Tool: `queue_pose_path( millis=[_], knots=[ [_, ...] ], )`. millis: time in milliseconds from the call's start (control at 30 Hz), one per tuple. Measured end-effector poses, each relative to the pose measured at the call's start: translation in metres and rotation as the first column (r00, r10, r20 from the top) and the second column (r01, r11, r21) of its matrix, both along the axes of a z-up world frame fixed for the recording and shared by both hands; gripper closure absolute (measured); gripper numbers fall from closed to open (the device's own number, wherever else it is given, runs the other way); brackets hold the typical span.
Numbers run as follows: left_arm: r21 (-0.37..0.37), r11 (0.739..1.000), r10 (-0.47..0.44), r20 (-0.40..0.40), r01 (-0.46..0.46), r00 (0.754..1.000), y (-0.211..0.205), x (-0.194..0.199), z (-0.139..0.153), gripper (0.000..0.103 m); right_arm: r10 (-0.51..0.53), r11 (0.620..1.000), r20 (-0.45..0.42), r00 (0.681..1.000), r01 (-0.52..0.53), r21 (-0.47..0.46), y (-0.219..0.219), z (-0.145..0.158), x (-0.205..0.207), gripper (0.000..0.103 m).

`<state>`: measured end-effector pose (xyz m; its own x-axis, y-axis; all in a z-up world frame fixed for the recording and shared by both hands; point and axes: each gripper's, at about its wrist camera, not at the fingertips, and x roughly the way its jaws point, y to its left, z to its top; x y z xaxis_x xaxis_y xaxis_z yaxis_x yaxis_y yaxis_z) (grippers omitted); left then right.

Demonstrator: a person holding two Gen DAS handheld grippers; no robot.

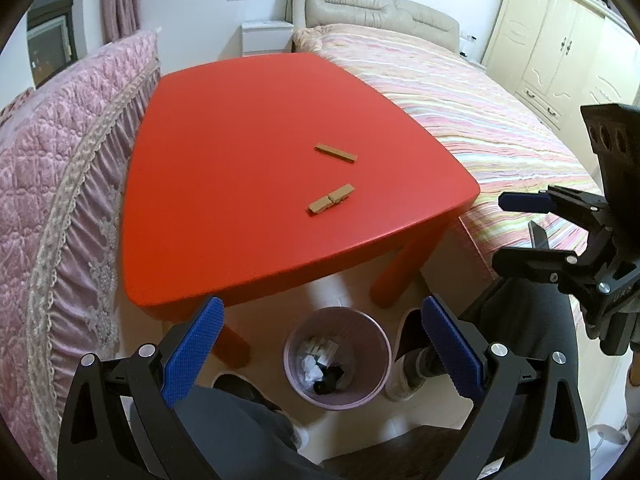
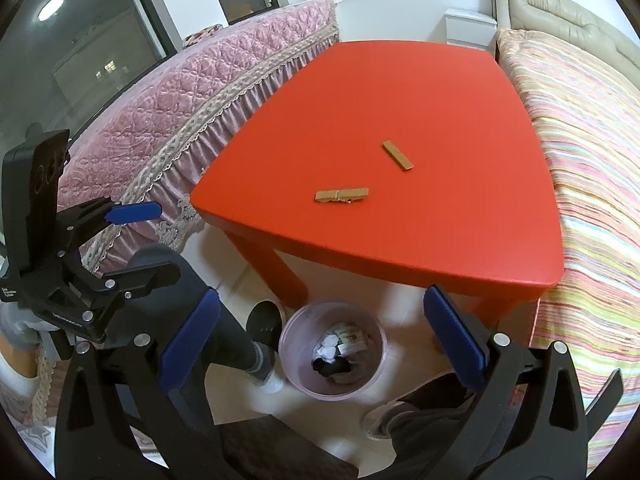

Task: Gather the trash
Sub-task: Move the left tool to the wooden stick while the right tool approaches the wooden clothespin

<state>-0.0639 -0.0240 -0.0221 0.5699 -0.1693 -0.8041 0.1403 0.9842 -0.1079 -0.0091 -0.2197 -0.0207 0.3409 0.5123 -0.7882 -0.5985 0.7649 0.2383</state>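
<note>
Two tan wooden pieces lie on the red table (image 1: 240, 152): a clothespin-like piece (image 1: 331, 199) nearer the front edge and a flat stick (image 1: 335, 153) behind it. They also show in the right wrist view as the clothespin piece (image 2: 341, 195) and the stick (image 2: 397, 155). A pink bin (image 1: 337, 358) holding crumpled paper and dark scraps stands on the floor below the table's front edge; it also shows in the right wrist view (image 2: 332, 350). My left gripper (image 1: 320, 354) is open and empty above the bin. My right gripper (image 2: 322, 350) is open and empty above it too.
A pink quilted cover (image 1: 52, 184) borders the table's left side. A striped bed (image 1: 480, 112) borders its right side. The person's legs and shoes (image 2: 264, 344) stand beside the bin. A cream wardrobe (image 1: 560, 40) is at the far right.
</note>
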Motion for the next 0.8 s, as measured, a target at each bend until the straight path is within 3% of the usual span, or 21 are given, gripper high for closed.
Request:
queue_pose_path(
  millis=[233, 500, 800],
  knots=[
    [-0.001, 0.999, -0.033, 0.018, 0.034, 0.999, 0.000, 0.020, 0.008, 0.008, -0.012, 1.000, 0.016, 1.000, 0.013, -0.008, 0.000, 0.010, 0.026, 0.003],
    [0.018, 0.988, -0.156, 0.002, 0.155, 0.988, -0.005, 0.069, 0.011, 0.008, 0.002, 0.995, 0.038, 0.999, 0.002, -0.102, 0.017, 0.012, 0.091, 0.003],
    [0.049, 0.953, -0.295, -0.061, 0.298, 0.954, -0.023, 0.124, -0.008, 0.008, 0.043, 0.973, -0.048, 0.998, -0.053, -0.223, 0.056, -0.028, 0.170, 0.003]
  ],
)
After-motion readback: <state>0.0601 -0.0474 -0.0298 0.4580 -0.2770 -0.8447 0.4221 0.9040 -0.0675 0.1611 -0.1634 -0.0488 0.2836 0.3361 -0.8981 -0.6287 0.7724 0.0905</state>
